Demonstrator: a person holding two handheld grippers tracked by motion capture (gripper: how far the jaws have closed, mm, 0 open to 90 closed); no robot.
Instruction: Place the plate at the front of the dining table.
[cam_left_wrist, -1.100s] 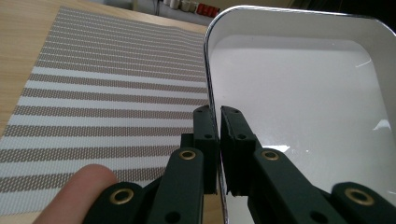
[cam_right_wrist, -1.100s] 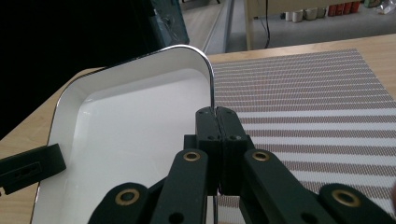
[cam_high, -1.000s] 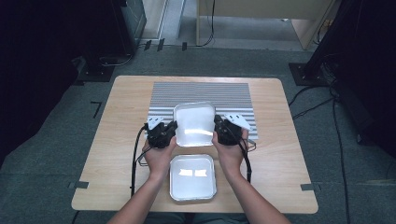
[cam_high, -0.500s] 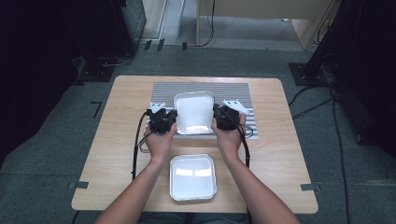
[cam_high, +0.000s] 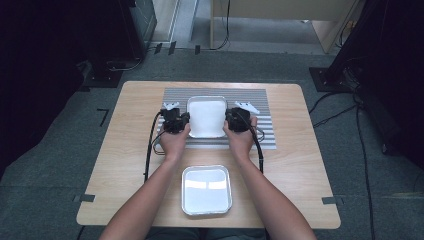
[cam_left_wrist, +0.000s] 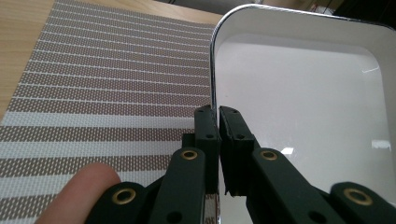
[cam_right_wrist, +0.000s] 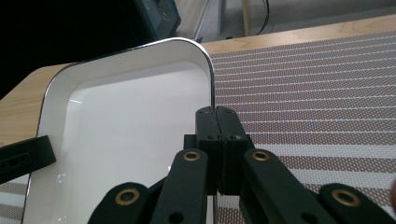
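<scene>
A wooden table (cam_high: 130, 150) carries a striped mat (cam_high: 260, 125) at its far centre. A white tray (cam_high: 206, 116) is over the mat, held between both grippers. A second tray (cam_high: 206, 190) rests on the near table edge. The left gripper (cam_left_wrist: 217, 114) has its jaws clamped on the white tray's left rim. The right gripper (cam_right_wrist: 215, 113) has its jaws clamped on the right rim.

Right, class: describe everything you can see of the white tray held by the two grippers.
The white tray is a shallow rectangle with rounded corners, a glossy white inside and a thin shiny metal-looking rim. It is empty and sits over the striped mat. The left gripper is clamped on one side rim, the right gripper on the opposite one.
</scene>
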